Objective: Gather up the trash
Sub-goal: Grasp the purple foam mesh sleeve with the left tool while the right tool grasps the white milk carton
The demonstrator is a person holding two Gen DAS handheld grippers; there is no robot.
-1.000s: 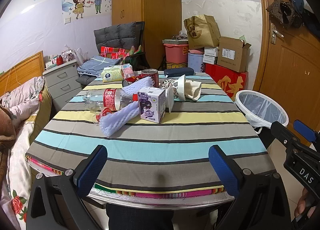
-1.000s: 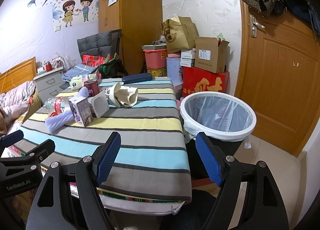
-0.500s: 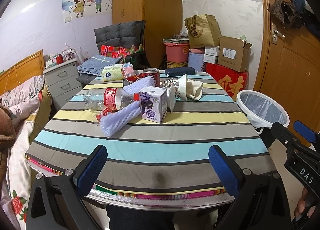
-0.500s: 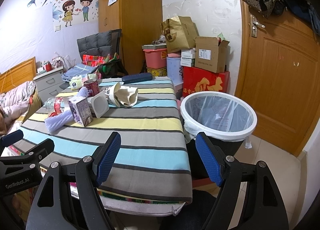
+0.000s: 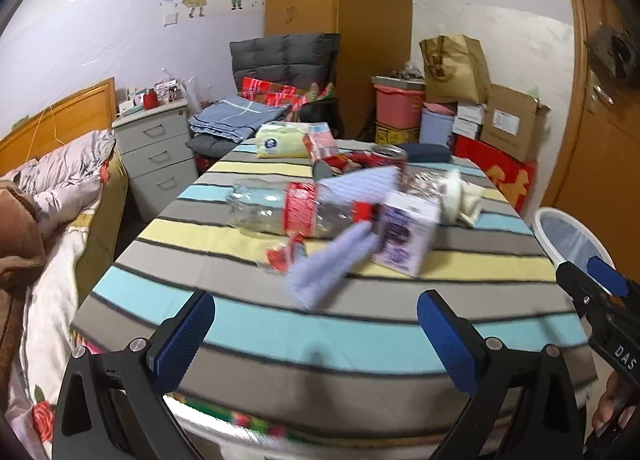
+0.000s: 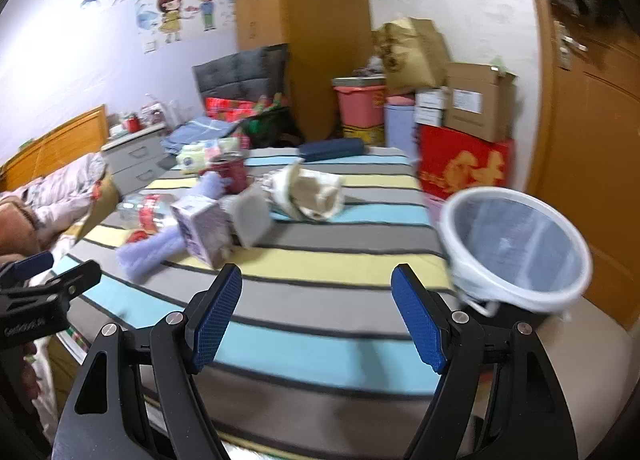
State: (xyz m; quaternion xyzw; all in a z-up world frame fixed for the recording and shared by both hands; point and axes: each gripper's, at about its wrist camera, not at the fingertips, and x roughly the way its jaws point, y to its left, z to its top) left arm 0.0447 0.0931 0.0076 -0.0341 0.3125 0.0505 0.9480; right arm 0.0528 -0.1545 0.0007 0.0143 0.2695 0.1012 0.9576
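Nothing collected yet: both tongs, left (image 5: 312, 334) and right (image 6: 316, 314), gape empty; trash (image 5: 332, 216) litters the tabletop (image 5: 360, 328), bin (image 6: 516, 256) looks empty.

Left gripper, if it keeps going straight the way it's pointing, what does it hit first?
Probably the purple foam sleeve, the nearest item ahead of the open left gripper; only bare striped tablecloth lies between. Depth is uncertain.

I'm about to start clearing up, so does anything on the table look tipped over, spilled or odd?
Yes. A clear plastic bottle lies on its side on the striped tablecloth, a small purple carton is tilted beside it, and a crumpled cream cloth lies nearby. No spill shows. The lined bin looks empty.
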